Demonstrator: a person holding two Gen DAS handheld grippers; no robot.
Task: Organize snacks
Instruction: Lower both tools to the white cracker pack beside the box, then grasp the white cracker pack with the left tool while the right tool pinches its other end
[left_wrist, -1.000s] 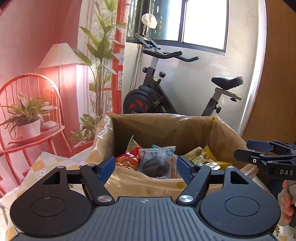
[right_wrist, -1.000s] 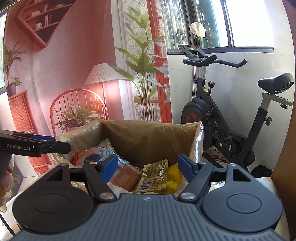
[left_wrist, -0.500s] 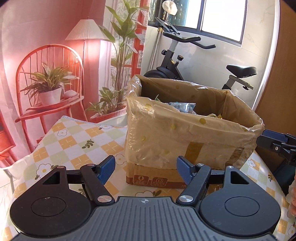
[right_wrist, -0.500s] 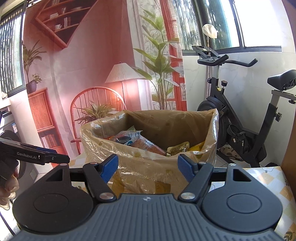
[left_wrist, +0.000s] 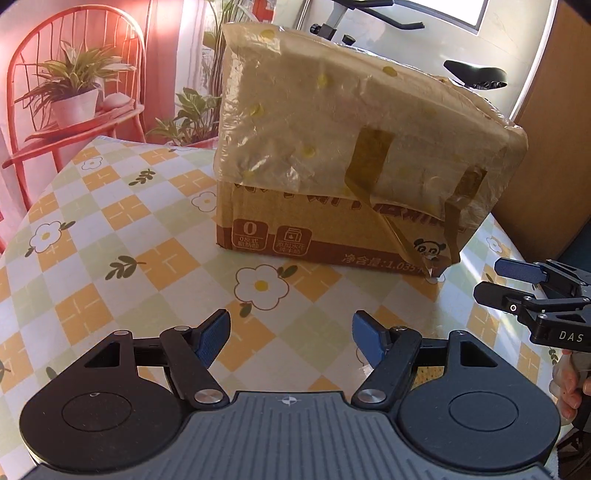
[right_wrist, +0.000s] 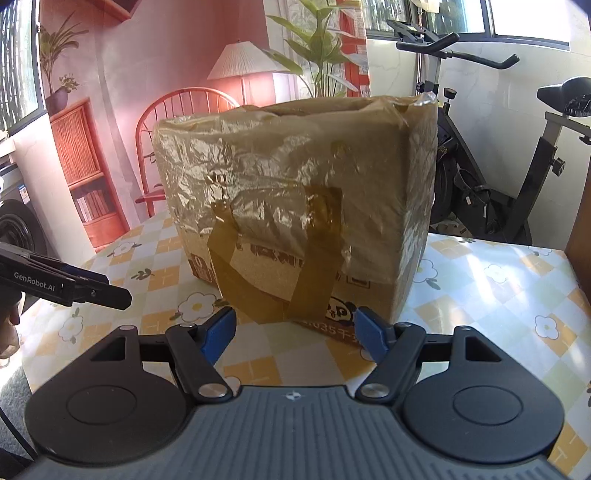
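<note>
A plastic-lined cardboard box (left_wrist: 354, 158) stands on the checkered tabletop (left_wrist: 110, 229). The left tool (left_wrist: 290, 334) and right tool (right_wrist: 295, 328) hover before it, both spread wide, holding nothing.

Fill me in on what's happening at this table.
A person holds a gripper in each hand in front of a cardboard box lined with a plastic bag, standing on a flower-patterned tablecloth. The left gripper and right gripper are both open and hold nothing, low over the table on the near side of the box. From this height the box's contents cannot be seen, and no snack lies out on the cloth in view.
</note>
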